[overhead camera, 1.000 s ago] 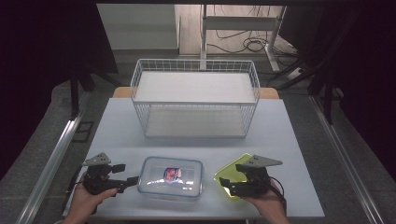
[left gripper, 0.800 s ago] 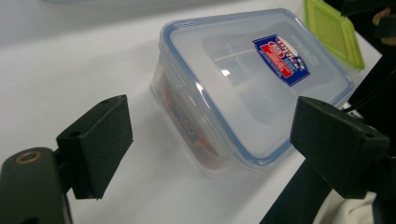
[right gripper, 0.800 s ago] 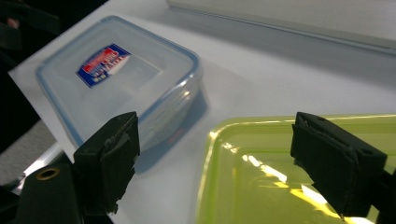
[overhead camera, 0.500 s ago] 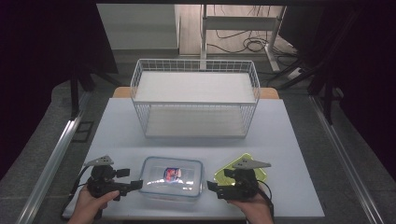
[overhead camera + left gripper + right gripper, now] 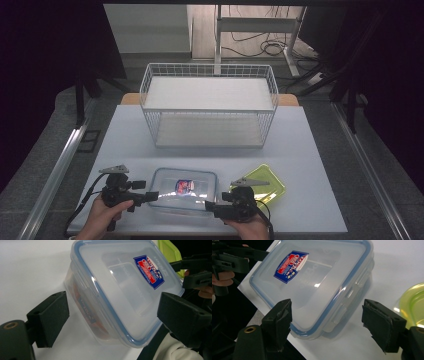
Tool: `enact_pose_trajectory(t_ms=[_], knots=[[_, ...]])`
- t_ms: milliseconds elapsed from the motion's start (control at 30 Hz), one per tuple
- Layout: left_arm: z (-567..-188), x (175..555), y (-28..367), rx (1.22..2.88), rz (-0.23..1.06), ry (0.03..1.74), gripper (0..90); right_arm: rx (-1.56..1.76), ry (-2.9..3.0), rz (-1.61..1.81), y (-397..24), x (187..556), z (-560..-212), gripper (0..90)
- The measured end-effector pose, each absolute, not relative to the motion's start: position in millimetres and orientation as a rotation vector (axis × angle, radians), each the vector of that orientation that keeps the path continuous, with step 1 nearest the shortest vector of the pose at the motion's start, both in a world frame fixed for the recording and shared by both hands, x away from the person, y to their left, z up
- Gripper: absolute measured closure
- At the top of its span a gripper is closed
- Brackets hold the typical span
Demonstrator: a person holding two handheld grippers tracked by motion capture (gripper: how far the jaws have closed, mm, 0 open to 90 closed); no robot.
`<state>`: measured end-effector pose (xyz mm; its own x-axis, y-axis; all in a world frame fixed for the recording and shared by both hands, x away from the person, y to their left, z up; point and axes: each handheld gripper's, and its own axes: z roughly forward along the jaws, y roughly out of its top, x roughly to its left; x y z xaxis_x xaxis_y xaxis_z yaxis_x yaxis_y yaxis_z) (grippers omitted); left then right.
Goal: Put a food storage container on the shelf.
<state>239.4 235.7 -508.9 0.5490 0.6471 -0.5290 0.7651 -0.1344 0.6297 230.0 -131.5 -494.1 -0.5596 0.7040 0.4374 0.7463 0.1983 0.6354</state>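
clear rectangular plastic box with blue-rimmed lid (image 5: 184, 190) sits bottom centre of the high view. left gripper (image 5: 150, 195) and right gripper (image 5: 211, 205) gape at its ends, the right's jaws just narrowing. probably light, stiff, slick; grip the short walls under the rim.

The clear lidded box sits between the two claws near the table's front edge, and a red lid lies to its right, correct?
Not quite: the lid right of the clear box is yellow-green, not red, as the high view shows. The box does sit between the two claws near the table's front edge.
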Motion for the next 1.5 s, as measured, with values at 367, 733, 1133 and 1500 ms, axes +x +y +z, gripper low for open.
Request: enact_pose_trajectory(t_ms=[367,733,1133,1500], knots=[[-518,250,231,1.844,-0.215,1.162,17.5,-1.465,-2.355,-1.288,-123,241,-497,25.5],[-522,254,227,1.825,-0.296,1.157,19.7,-1.463,-2.332,-1.268,-125,246,-497,26.0],[-520,247,227,1.816,-0.251,1.155,22.7,-1.446,-2.367,-1.273,-125,244,-493,30.1],[-513,223,228,1.84,-0.118,1.089,27.6,-1.397,-2.416,-1.31,-128,234,-489,33.4]])
